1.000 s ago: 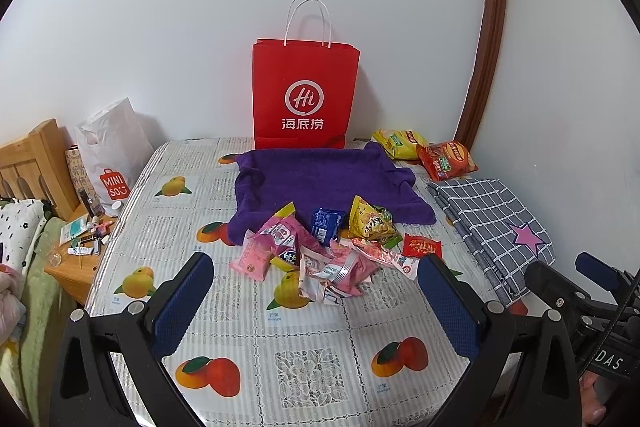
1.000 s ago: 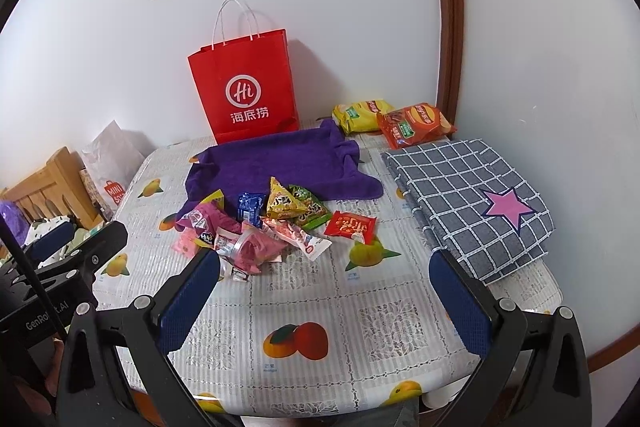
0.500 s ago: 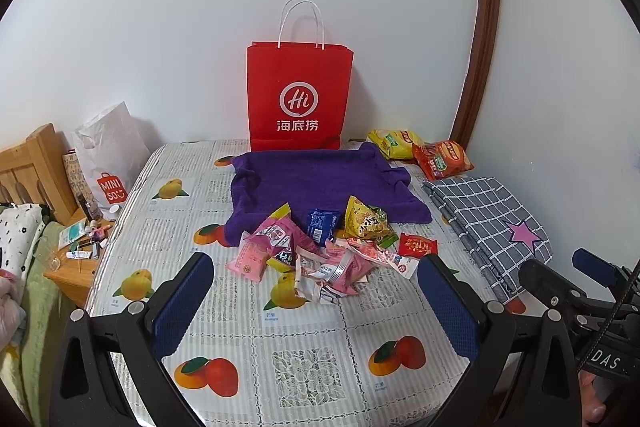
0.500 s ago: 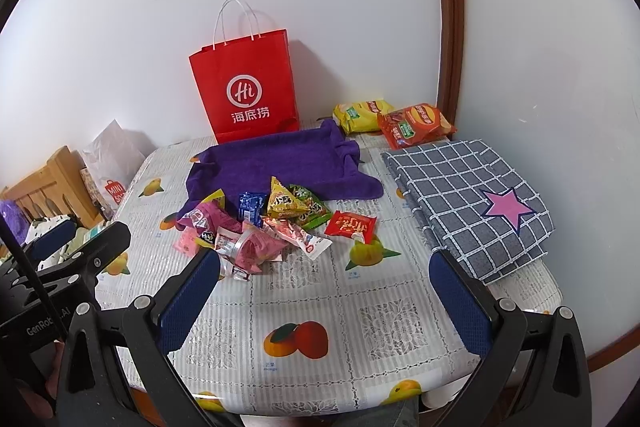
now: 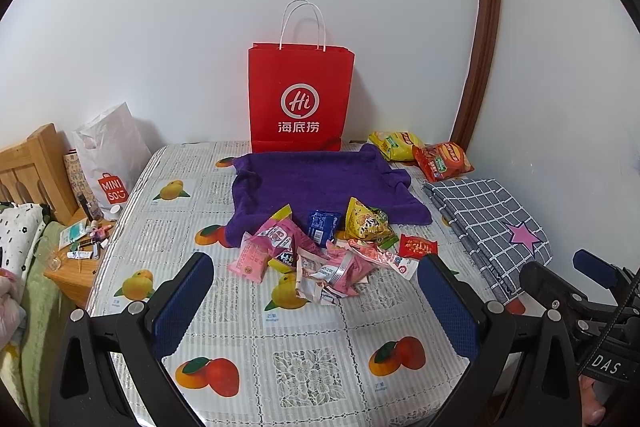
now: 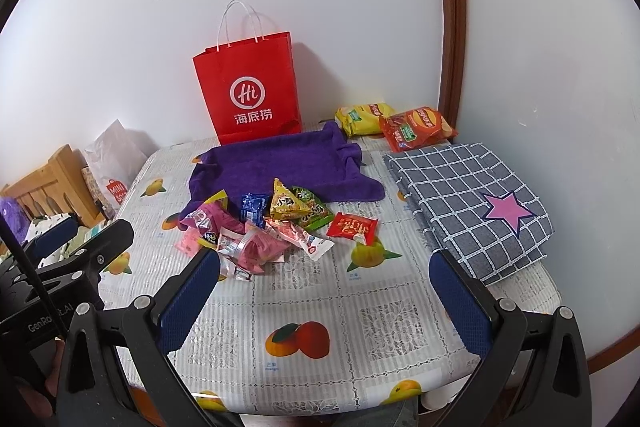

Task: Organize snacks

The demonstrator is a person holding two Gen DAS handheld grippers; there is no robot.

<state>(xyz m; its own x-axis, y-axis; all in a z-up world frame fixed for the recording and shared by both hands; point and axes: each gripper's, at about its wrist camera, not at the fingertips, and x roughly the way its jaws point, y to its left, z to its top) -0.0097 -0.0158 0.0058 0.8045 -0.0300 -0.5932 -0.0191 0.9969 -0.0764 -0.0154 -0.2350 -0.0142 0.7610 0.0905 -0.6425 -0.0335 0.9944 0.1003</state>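
A pile of small snack packets (image 5: pixel 320 255) lies mid-table at the front edge of a purple towel (image 5: pixel 320 179); it also shows in the right wrist view (image 6: pixel 264 227). The pile holds pink packets, a blue packet (image 5: pixel 322 225), a yellow packet (image 5: pixel 362 223) and a red packet (image 5: pixel 416 247). Two chip bags, yellow (image 5: pixel 394 145) and red (image 5: pixel 442 161), lie at the back right. A red paper bag (image 5: pixel 300 99) stands against the wall. My left gripper (image 5: pixel 316 303) is open and empty, short of the pile. My right gripper (image 6: pixel 324 303) is open and empty over the front of the table.
A folded grey checked cloth with a pink star (image 6: pixel 468 199) lies on the table's right side. A white Miniso bag (image 5: pixel 110 163), a wooden headboard (image 5: pixel 32 167) and a cluttered nightstand (image 5: pixel 80 251) stand left of the table. White walls close the back and right.
The left view has shifted slightly, with the scene sliding a little left and the pile a bit farther off. The right view is nearly unchanged. Both grippers stay open.
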